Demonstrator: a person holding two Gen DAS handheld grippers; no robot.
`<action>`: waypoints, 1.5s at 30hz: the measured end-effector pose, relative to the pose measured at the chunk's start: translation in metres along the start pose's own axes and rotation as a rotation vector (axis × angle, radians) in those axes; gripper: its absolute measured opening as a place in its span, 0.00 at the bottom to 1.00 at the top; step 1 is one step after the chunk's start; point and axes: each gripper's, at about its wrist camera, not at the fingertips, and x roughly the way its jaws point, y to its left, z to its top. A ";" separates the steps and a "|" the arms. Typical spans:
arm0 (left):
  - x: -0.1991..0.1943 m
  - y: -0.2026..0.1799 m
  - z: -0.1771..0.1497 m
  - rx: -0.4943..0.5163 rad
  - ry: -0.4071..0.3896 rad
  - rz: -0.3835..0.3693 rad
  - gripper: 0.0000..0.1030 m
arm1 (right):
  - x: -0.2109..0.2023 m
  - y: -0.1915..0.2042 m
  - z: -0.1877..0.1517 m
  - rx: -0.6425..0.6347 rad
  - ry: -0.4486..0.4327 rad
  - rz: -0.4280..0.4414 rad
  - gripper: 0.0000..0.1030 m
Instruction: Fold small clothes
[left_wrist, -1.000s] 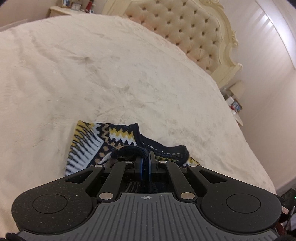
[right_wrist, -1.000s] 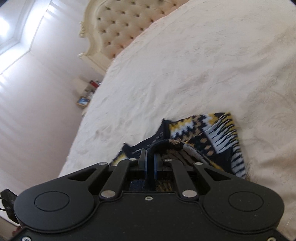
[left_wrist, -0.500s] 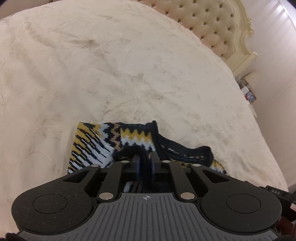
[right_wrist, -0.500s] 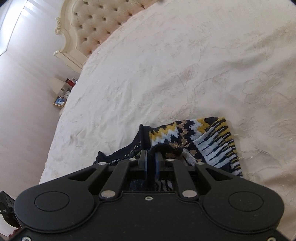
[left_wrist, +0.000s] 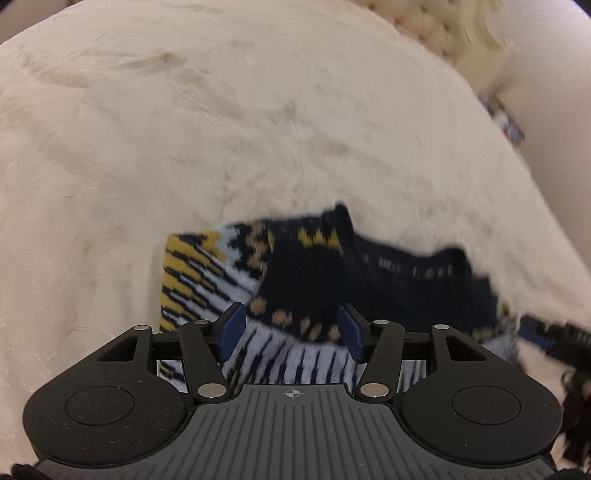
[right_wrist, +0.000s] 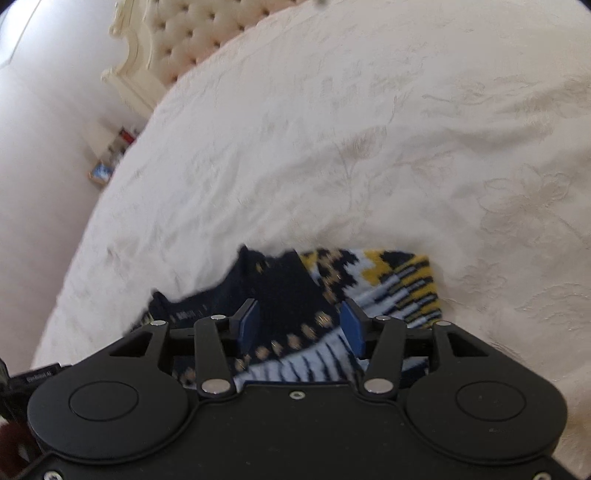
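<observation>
A small knitted garment (left_wrist: 306, 273) in navy, yellow and white lies folded on the cream bedspread (left_wrist: 221, 129). My left gripper (left_wrist: 291, 328) is open just above its near part, with blue pads (left_wrist: 232, 325) apart and holding nothing. In the right wrist view the same garment (right_wrist: 332, 288) lies under my right gripper (right_wrist: 299, 328), which is also open and empty. The other gripper's tip (left_wrist: 554, 332) shows at the right edge of the left wrist view. Both views are motion-blurred.
A tufted cream headboard (right_wrist: 177, 40) stands at the far end of the bed. A bedside shelf with small items (right_wrist: 110, 155) is beside it, next to a pale wall. The bedspread (right_wrist: 406, 129) stretches wide around the garment.
Both grippers were shut on the garment's edge and have opened, letting it drop onto the bed. Both moved forward and down over the folded garment.
</observation>
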 end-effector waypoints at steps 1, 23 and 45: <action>0.003 -0.002 -0.002 0.024 0.013 0.008 0.52 | 0.002 0.000 -0.001 -0.015 0.009 -0.006 0.56; 0.030 -0.013 0.001 0.147 0.038 0.031 0.09 | 0.039 0.021 0.010 -0.280 0.110 -0.030 0.13; 0.056 -0.019 0.030 0.187 0.081 0.145 0.25 | 0.062 0.026 0.034 -0.257 0.085 -0.165 0.24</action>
